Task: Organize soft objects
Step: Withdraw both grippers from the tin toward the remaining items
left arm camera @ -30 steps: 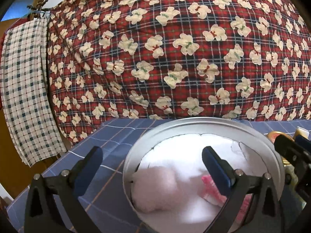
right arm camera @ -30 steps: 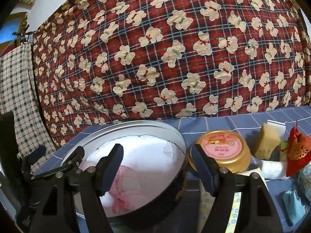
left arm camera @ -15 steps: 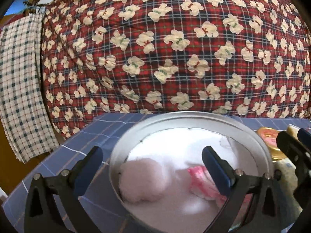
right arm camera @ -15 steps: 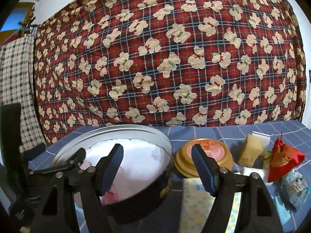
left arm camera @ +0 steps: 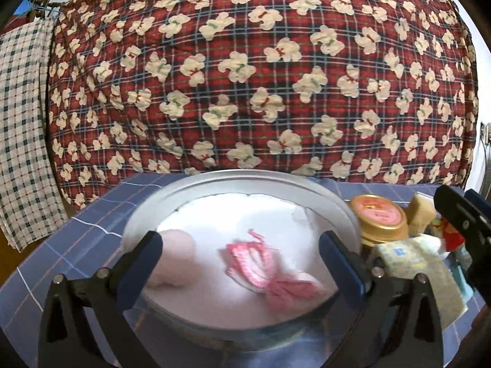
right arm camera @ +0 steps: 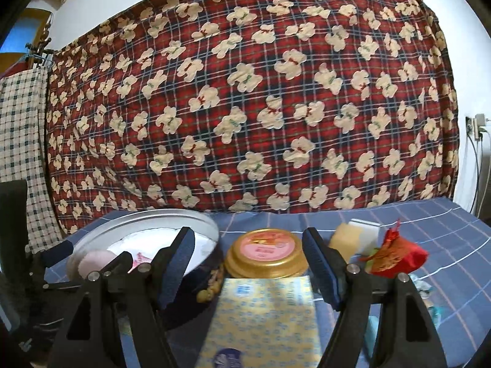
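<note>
A round metal tin (left arm camera: pixel 214 184) with a white lining stands on the blue checked tablecloth. Inside lie a pale pink fluffy ball (left arm camera: pixel 178 248) and a pink-and-white knitted piece (left arm camera: pixel 260 266). My left gripper (left arm camera: pixel 239 263) is open and empty, just in front of and above the tin. My right gripper (right arm camera: pixel 248 263) is open and empty, to the right of the tin (right arm camera: pixel 147 217), above a yellow patterned cloth (right arm camera: pixel 264 316). A yellow sponge (right arm camera: pixel 346 239), a white sponge (right arm camera: pixel 366 233) and a red pouch (right arm camera: pixel 396 257) lie to the right.
A gold lid with a pink label (right arm camera: pixel 267 251) lies beside the tin. A red plaid quilt with bear prints (right arm camera: pixel 245 107) hangs behind the table. A checked towel (left arm camera: pixel 21 122) hangs at the left. A teal item (right arm camera: pixel 373 331) lies at the lower right.
Both grippers have drawn back and risen from the tin. The tin sits lower and further off in both views, and more of the table on the right shows.
</note>
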Action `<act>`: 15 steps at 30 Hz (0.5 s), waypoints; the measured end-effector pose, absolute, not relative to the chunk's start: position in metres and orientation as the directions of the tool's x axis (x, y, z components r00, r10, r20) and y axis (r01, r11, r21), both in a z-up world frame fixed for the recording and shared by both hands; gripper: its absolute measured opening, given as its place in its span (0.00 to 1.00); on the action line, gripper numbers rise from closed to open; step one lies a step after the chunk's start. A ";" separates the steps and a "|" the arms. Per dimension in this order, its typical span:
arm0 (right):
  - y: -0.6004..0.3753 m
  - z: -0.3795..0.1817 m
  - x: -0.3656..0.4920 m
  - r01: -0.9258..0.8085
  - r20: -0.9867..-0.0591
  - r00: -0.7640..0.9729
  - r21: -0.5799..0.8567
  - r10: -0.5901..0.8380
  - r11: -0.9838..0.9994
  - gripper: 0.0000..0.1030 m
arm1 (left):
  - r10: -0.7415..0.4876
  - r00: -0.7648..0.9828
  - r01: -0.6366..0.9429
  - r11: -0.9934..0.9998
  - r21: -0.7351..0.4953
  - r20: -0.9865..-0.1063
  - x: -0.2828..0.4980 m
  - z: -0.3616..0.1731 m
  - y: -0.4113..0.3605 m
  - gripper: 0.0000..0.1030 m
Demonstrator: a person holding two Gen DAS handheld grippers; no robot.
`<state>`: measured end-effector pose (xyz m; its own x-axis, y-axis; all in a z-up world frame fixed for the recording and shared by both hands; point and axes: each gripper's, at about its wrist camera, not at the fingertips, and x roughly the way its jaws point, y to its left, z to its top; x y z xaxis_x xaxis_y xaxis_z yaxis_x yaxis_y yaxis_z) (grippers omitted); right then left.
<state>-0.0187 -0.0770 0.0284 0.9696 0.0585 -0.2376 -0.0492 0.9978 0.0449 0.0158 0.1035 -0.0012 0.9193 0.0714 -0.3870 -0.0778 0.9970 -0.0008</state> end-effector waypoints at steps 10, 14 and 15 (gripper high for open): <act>-0.106 0.023 -0.027 -0.008 -0.251 0.968 0.016 0.012 1.000 0.72 | 0.042 0.919 -0.045 0.999 0.003 -0.392 0.008 -0.001 0.077 1.00; -0.122 0.020 -0.030 0.020 -0.257 0.966 -0.003 -0.021 1.000 0.72 | 0.022 0.923 -0.028 1.000 -0.010 -0.384 0.002 -0.001 0.068 1.00; -0.125 0.019 -0.029 0.028 -0.266 0.964 -0.004 -0.028 1.000 0.72 | 0.011 0.922 -0.018 1.000 -0.015 -0.388 0.001 -0.001 0.064 1.00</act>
<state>-0.0292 -0.1252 0.0190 0.9637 -0.0277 -0.2656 0.0276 0.9996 -0.0042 0.0007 0.0640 -0.0009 0.9217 0.0108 -0.3878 -0.0179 0.9997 -0.0148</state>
